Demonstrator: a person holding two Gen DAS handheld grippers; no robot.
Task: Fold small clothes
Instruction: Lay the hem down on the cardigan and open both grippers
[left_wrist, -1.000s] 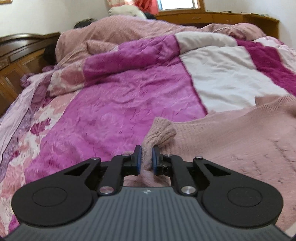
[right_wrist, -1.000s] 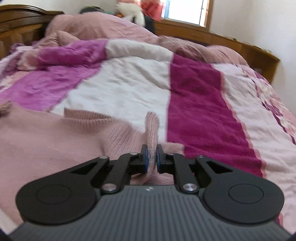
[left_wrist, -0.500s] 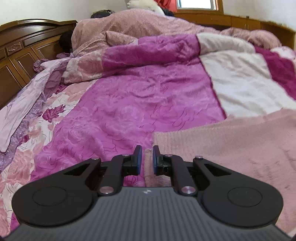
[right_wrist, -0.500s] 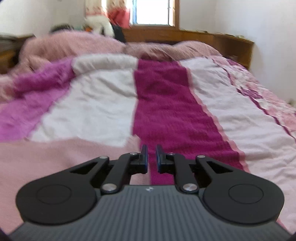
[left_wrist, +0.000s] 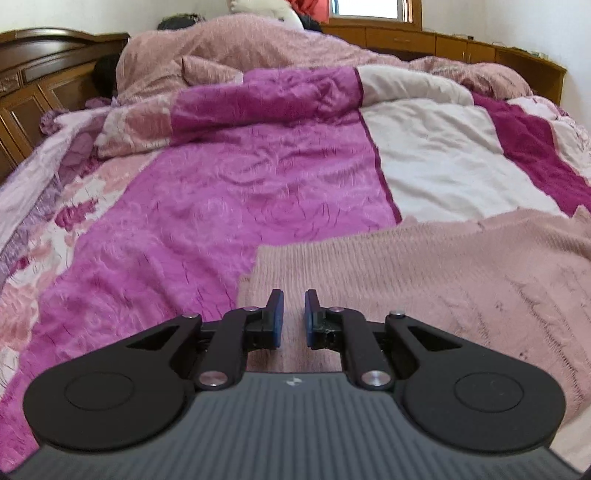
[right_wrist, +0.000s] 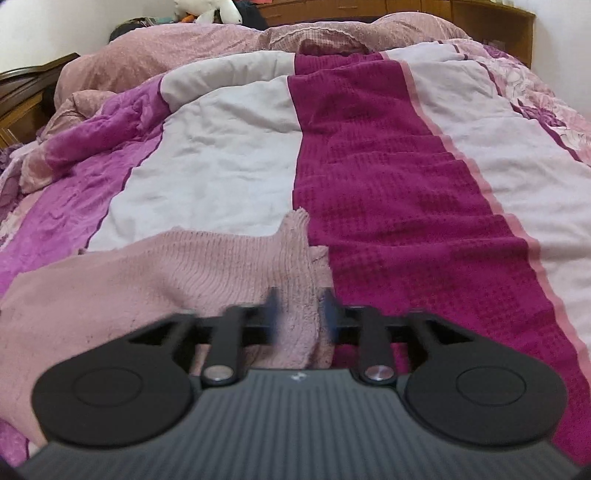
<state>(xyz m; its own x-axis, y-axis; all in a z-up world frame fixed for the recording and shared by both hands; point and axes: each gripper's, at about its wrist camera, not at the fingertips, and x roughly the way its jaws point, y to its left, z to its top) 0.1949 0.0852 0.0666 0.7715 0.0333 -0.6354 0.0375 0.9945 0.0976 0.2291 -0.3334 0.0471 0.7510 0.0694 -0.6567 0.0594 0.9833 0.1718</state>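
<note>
Dusty-pink ribbed knit sweater is lying spread flat across the lower right of the left wrist frame; in the right wrist frame it is filling the lower left, one narrow part projecting upward at centre.

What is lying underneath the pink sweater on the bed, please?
The pink sweater lies flat on the patchwork quilt; purple, white and maroon panels show around it. Whatever is directly under it is covered.

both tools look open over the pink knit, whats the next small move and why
Probably lift both tools clear. The left tool and right tool have open jaws, and the pink sweater lies spread on the quilt, apparently released. Then regrasp for the next fold.
</note>
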